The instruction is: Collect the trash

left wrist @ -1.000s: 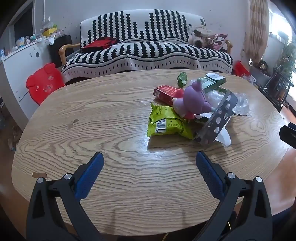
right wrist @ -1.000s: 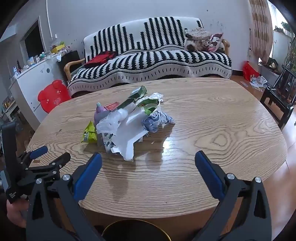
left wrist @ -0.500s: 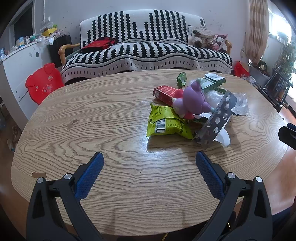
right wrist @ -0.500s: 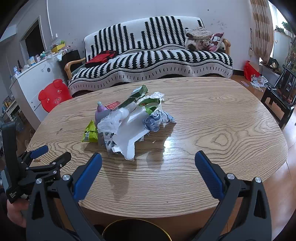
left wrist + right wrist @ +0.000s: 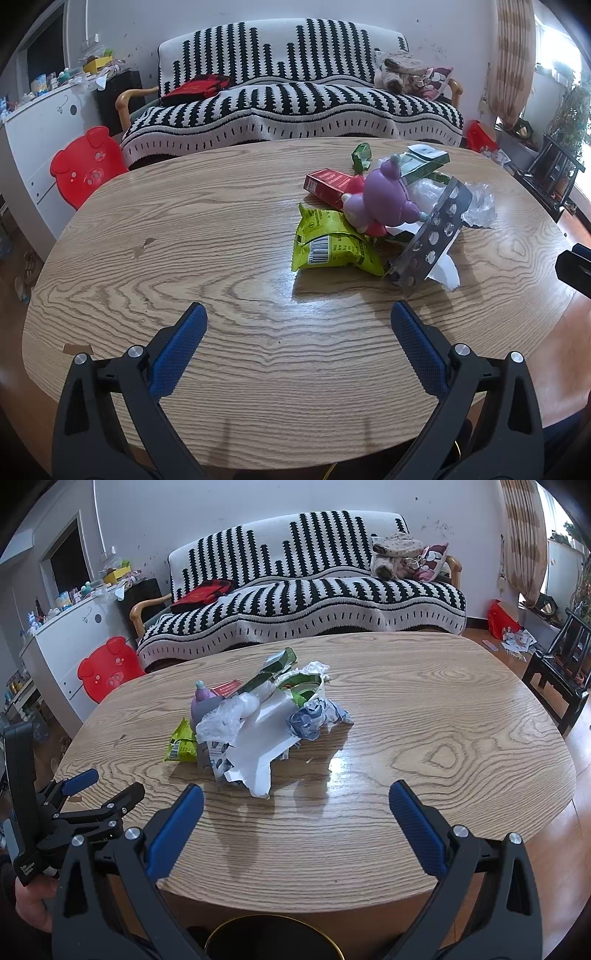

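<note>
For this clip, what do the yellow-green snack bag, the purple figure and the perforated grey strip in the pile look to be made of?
Yellow-green snack bag: thin printed plastic film, glossy, judging by its creases, sheen and barcode.
Purple figure: likely moulded plastic or vinyl, smooth and semi-gloss with rounded highlights.
Perforated grey strip: stiff silvery sheet with round holes, possibly a foil blister pack; metal or plastic cannot be told.
</note>
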